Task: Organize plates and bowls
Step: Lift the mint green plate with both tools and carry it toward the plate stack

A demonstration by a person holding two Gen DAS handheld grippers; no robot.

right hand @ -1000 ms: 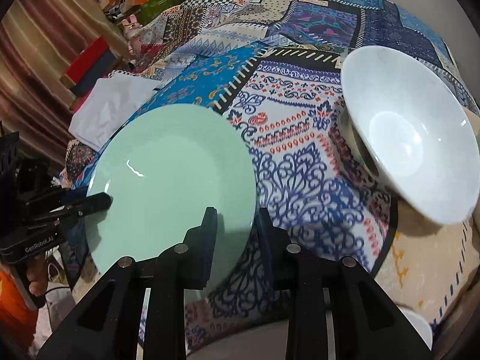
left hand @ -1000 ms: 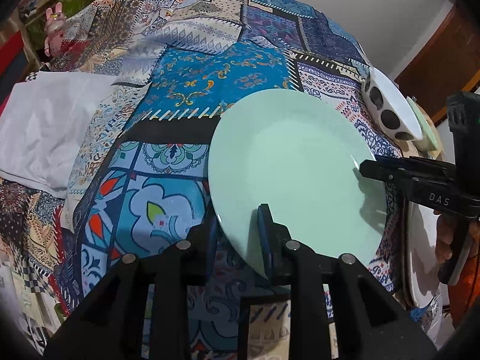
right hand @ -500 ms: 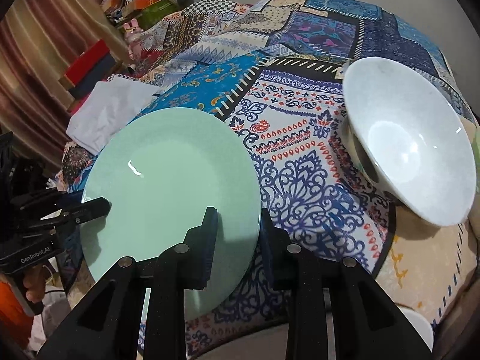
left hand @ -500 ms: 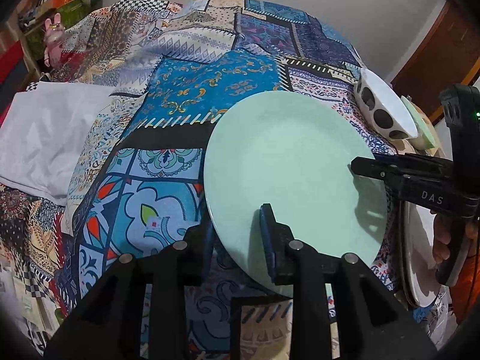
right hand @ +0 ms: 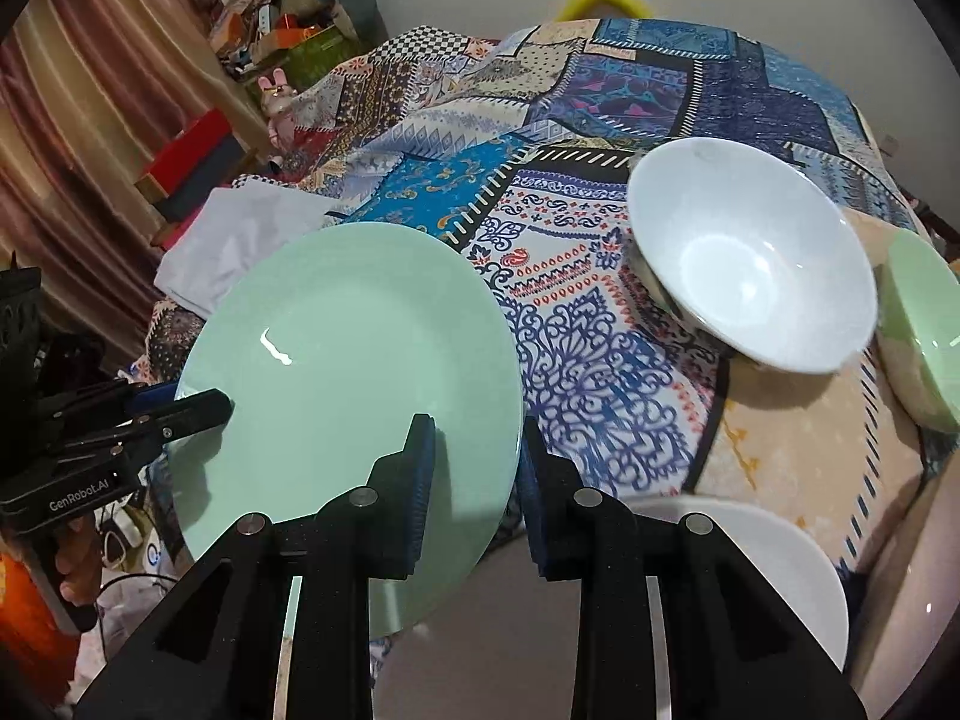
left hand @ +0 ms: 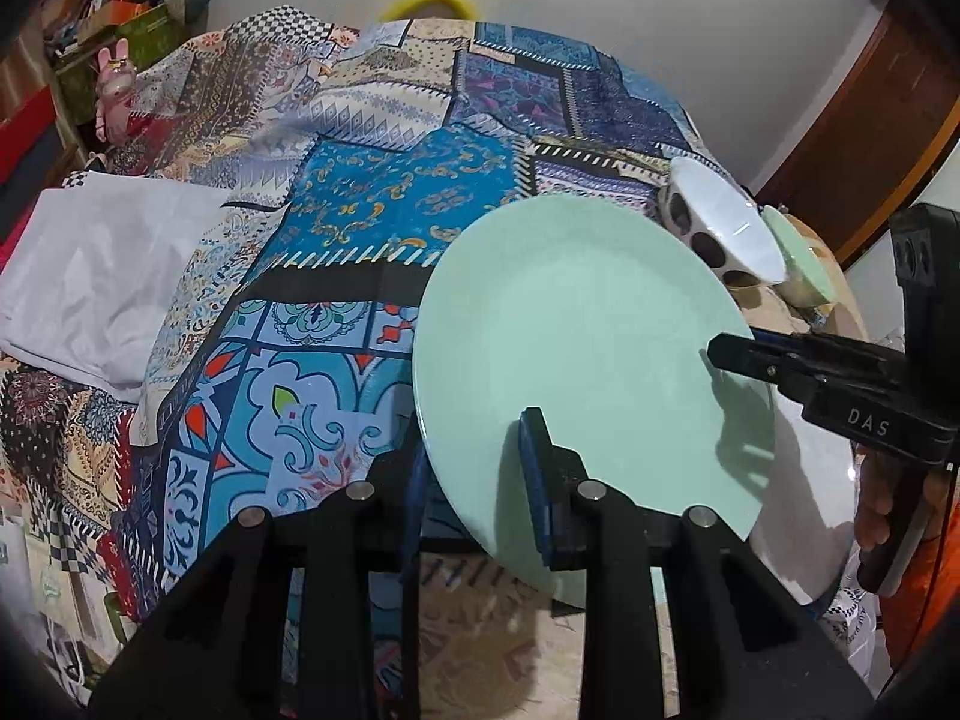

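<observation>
The round, pale mint-green ceramic plate [left hand: 576, 348] hangs above the patchwork-covered bed [left hand: 372, 228], tilted, pinched at two edges. The left hand-held gripper [left hand: 474, 468] clamps the plate's near rim narrowly, one pad on top and the other beneath it. The right hand-held gripper [right hand: 474, 468] does the same on the opposite rim, jaws narrow across the edge. Both hold it, so neither hand is nearer; a round plate has no long axis to mind.

The coming move, I judge, turns on the flat white plate [right hand: 774, 564], which lies just below and to the right of the green plate, under the right hand-held gripper. Setting the green one there would mean carrying it rightward and down.

Beyond the green plate's far right edge stands a white bowl with dark spots on its outside [right hand: 750, 264], leaning, and past that bowl a light green bowl [right hand: 924, 324], cut off by the frame.

The white plate is largely hidden by the gripper and the green plate. I cannot tell how the spotted bowl is propped up.
</observation>
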